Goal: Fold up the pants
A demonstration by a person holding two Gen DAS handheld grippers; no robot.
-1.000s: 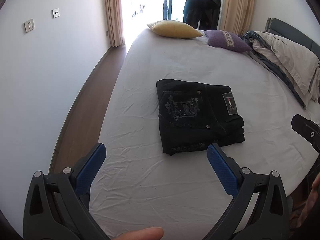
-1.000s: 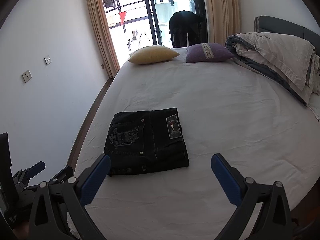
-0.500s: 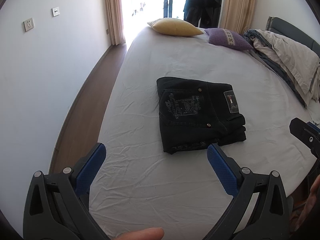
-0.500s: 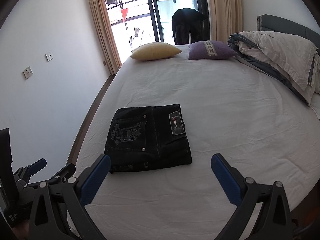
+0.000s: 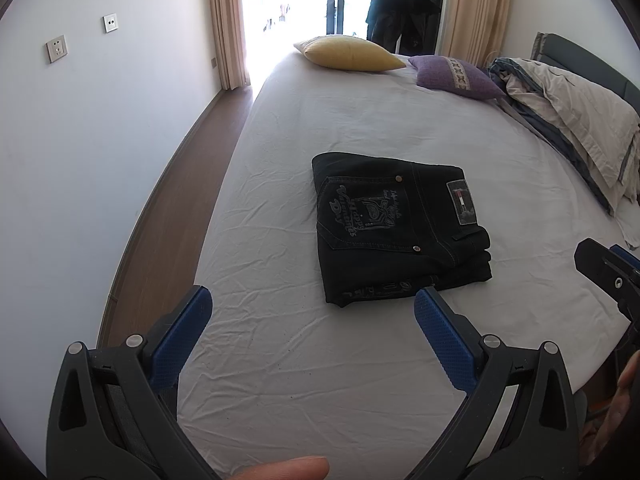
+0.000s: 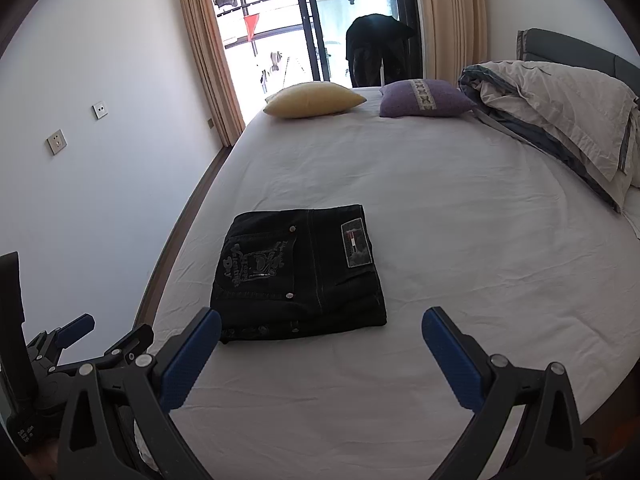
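Folded black pants (image 5: 396, 224), frame centre on bed (image 5: 360, 112), beyond left gripper (image 5: 312, 312) and right gripper (image 6: 320, 332); jaws spread wide, empty.

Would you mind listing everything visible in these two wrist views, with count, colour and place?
pants: one, black, folded into a compact stack, on the near left part of the bed
bed sheet: one, white, wrinkled, covering the bed
yellow pillow: one, at the far edge of the bed
purple pillow: one, with a patterned band, right of the yellow pillow
duvet: one, beige with grey-blue lining, piled on the right by the headboard
headboard: one, dark grey, far right
curtains: two, tan, flanking the balcony door
wall sockets: two, on the left wall
left gripper: one, black with blue pads, open, above the sheet
right gripper: one, same colours, open, holding nothing
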